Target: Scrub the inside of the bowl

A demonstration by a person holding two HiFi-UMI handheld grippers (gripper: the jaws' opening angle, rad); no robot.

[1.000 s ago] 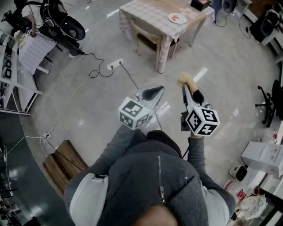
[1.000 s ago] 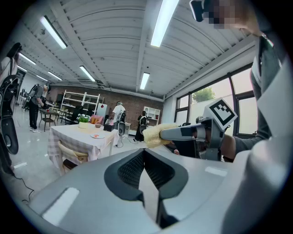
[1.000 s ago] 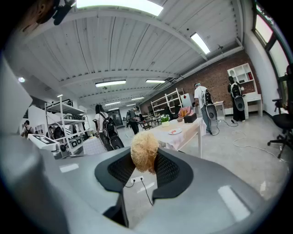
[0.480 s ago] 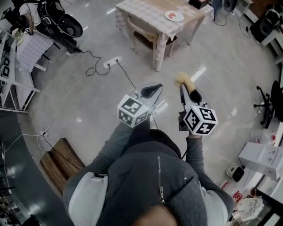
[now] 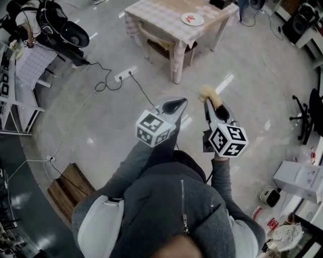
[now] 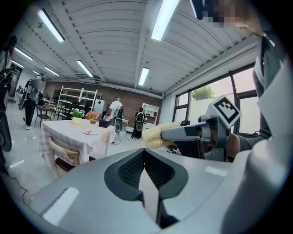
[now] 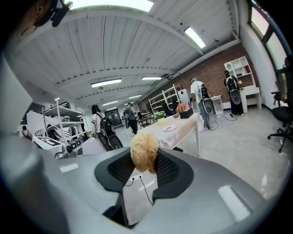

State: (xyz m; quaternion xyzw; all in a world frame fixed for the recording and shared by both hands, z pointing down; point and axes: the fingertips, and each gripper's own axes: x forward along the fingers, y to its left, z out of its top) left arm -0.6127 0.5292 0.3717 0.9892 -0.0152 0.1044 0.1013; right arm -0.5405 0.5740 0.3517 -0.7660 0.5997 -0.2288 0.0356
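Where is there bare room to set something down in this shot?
The table is mostly bare left of the plate. The floor is open between the table and the office chair. It is crowded around the power strip and its cables, and by the boxes at lower right.

I see both grippers held out over the floor (image 5: 101,126), ahead of a grey jacket (image 5: 176,211). The left gripper (image 5: 175,104) has its jaws together with nothing in them. The right gripper (image 5: 210,103) sits just beside it, with a yellowish scrubber (image 5: 208,92) pinched at its jaw tips. Well ahead stands a counter (image 5: 166,15) under a checked cloth, with a plate (image 5: 193,19) on top and a chair (image 5: 160,43) tucked beneath. A power strip (image 5: 125,74) lies on the floor between, and a cable runs from it toward the grippers.
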